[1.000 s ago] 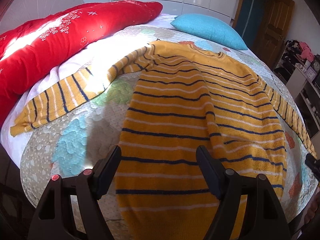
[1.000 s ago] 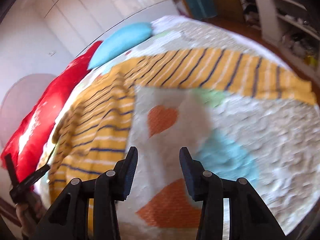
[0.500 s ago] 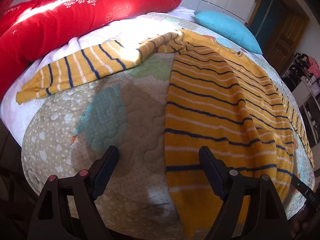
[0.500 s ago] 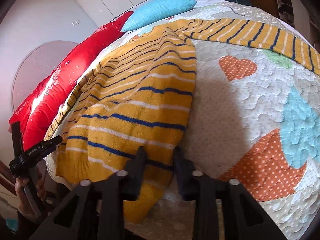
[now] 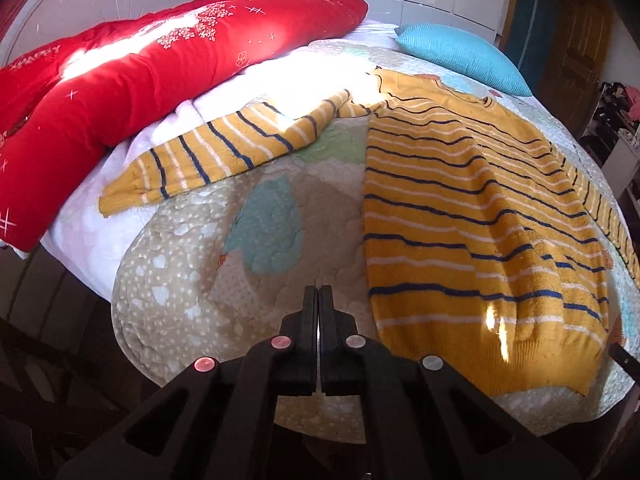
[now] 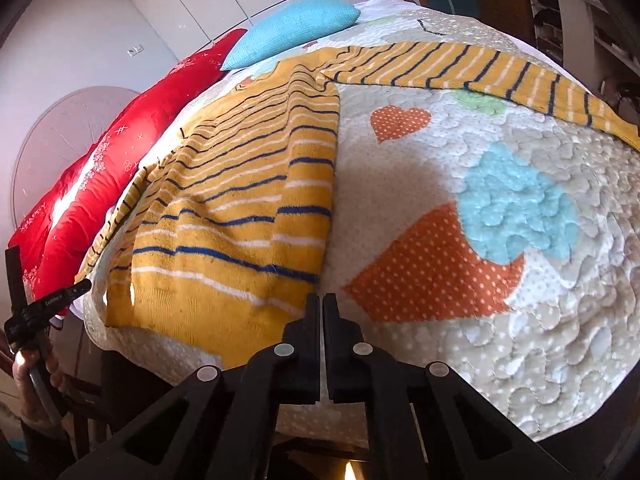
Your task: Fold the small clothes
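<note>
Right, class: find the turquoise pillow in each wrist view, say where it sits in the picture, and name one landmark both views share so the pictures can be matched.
Left wrist view: the turquoise pillow lies upper right, beyond the striped yellow sweater's collar.
Right wrist view: the turquoise pillow lies top centre-left, again past the sweater.
Shared landmark: the long red cushion, left of the pillow in both.

Fuzzy knit sweater [image 5: 472, 208], quilted bedspread [image 5: 180, 280]
</note>
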A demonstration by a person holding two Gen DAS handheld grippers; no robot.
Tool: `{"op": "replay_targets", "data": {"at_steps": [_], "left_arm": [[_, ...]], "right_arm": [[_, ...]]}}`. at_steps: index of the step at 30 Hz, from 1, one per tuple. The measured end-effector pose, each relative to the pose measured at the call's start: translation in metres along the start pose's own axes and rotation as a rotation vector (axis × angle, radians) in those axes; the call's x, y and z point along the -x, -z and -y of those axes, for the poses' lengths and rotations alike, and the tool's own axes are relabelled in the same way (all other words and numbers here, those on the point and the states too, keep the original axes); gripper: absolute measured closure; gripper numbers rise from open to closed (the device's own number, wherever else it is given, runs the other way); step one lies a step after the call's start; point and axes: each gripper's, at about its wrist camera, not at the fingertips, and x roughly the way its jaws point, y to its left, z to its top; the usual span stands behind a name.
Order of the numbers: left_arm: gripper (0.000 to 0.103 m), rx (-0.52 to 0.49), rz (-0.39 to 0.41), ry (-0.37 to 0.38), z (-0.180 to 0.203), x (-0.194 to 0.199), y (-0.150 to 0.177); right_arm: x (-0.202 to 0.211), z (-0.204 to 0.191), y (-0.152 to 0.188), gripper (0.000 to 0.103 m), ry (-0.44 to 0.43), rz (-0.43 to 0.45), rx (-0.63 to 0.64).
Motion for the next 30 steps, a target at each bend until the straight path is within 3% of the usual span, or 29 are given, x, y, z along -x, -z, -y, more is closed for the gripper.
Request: {"op": "replay_targets", "data": {"at_steps": [1,3,4,5,6,10,14,16,17,18,19,22,26,28,30], "left_arm": [[0.099,0.005,0.004,0.009,-0.003,0.004,0.002],[0.076,-0.007,0.015,0.000,-0.002,0.009,0.004],[0.050,-0.011,0.029,-0.010,0.000,0.011,0.004],[0.035,-0.013,0.049,-0.018,0.003,0.013,0.004],[0.033,-0.018,0.070,-0.017,0.007,0.016,0.003],[0.031,-0.074,0.067,0.023,0.030,0.010,-0.002],[0.031,-0.115,0.056,0.040,0.046,-0.006,-0.003],[0.031,-0.133,0.035,0.041,0.051,-0.020,-0.001],[0.041,-0.148,0.013,0.044,0.055,-0.027,0.000],[0.059,-0.167,-0.008,0.049,0.058,-0.033,0.002],[0.088,-0.180,-0.025,0.047,0.060,-0.037,0.005],[0.095,-0.175,0.011,0.012,0.060,-0.028,0.006],[0.095,-0.092,0.009,-0.010,0.038,-0.020,0.001],[0.095,-0.077,0.024,-0.054,0.030,-0.013,0.000],[0.084,-0.054,0.039,-0.036,0.023,-0.003,-0.002]], "right_arm": [[0.003,0.003,0.003,0.099,-0.001,0.005,-0.006],[0.008,0.010,0.004,0.099,-0.010,0.017,-0.024],[0.009,0.012,0.003,0.099,-0.014,0.022,-0.030],[0.008,0.014,0.001,0.099,-0.016,0.025,-0.035],[0.008,0.014,-0.002,0.099,-0.016,0.028,-0.035],[0.002,0.000,-0.016,0.094,0.000,0.045,-0.004],[-0.006,-0.016,-0.030,0.076,-0.005,0.058,0.019],[-0.010,-0.024,-0.033,0.074,-0.014,0.062,0.027],[-0.011,-0.029,-0.034,0.074,-0.014,0.060,0.035],[-0.013,-0.033,-0.034,0.074,-0.011,0.058,0.046],[-0.014,-0.037,-0.034,0.074,-0.006,0.058,0.057],[-0.014,-0.044,-0.030,0.073,0.014,0.057,0.090],[-0.012,-0.038,-0.028,0.068,0.036,0.056,0.083],[-0.012,-0.030,-0.028,0.067,0.039,0.057,0.059],[-0.012,-0.021,-0.028,0.065,0.040,0.057,0.030]]}}
